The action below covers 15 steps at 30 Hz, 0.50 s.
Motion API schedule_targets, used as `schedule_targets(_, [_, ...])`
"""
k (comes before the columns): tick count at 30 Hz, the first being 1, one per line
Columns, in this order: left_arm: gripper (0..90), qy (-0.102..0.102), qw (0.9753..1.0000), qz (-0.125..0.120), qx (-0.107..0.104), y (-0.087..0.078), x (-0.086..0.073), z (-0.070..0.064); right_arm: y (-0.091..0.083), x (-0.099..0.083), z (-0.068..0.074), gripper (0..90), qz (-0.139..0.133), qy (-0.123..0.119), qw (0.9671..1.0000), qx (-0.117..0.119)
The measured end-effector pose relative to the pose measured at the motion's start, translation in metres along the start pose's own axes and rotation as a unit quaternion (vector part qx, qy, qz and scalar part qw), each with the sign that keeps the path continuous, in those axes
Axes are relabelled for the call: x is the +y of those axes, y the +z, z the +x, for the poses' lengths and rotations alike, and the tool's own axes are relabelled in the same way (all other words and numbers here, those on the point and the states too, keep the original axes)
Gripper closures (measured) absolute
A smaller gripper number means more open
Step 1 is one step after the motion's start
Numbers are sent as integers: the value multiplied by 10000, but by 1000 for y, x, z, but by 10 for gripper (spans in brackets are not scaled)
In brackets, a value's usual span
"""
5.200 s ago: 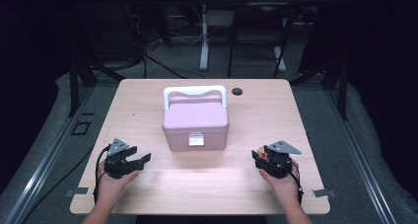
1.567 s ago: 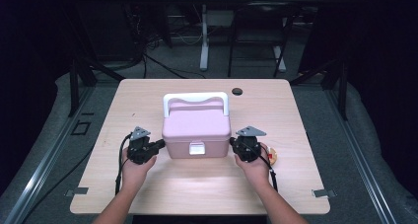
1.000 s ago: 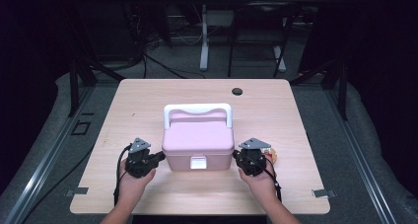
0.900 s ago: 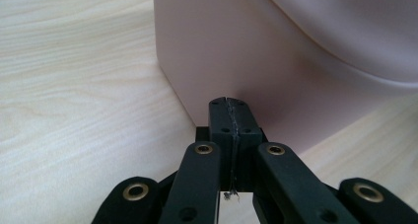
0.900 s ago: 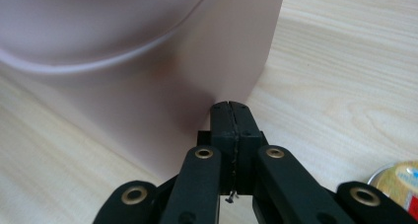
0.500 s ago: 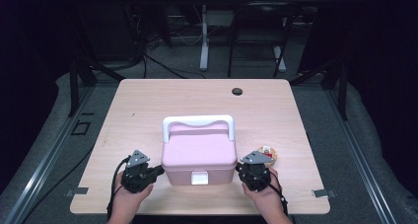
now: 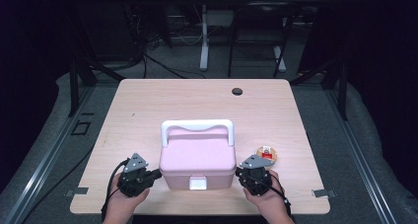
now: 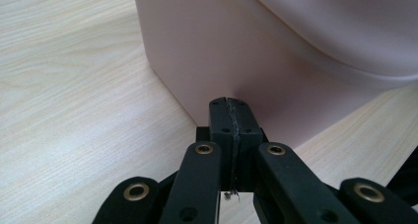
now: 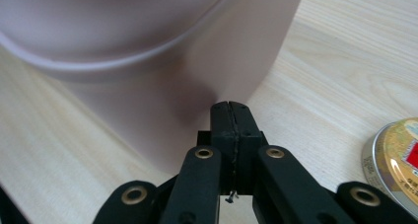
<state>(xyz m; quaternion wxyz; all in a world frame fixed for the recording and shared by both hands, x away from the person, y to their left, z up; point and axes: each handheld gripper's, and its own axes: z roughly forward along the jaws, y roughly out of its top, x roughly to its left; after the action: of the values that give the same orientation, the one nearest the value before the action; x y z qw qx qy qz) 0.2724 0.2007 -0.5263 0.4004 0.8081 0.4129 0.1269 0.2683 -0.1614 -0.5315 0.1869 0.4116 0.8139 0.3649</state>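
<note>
A pink lidded box (image 7: 197, 160) with a white handle (image 7: 197, 127) and a white front latch (image 7: 198, 183) sits near the table's front edge. My left gripper (image 7: 156, 173) is shut, jaws together, tips pressed against the box's left wall (image 8: 207, 51). My right gripper (image 7: 238, 172) is likewise shut, tips against the box's right wall (image 9: 197, 86). In the left gripper view the closed tips (image 8: 231, 116) touch the box low down; the right gripper's tips (image 9: 231, 118) do the same on the other side. Nothing is held between either pair of jaws.
A small round gold tin (image 7: 266, 154) with a red label lies just right of the box, beside my right gripper, also the tin (image 9: 394, 157). A black grommet (image 7: 237, 91) sits at the table's (image 7: 148, 100) far side. Dark floor and stands surround it.
Both grippers came in from the table's sides to the box, then the box slid toward the front edge, squeezed between them. The tin was uncovered at the right.
</note>
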Motion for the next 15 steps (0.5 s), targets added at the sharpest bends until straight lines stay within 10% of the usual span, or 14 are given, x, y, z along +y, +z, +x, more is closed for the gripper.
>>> schedule_targets(15, [900, 2, 9987, 217, -465, -6, -1, 7, -5, 0, -3, 900, 203, -196, 9988, 402])
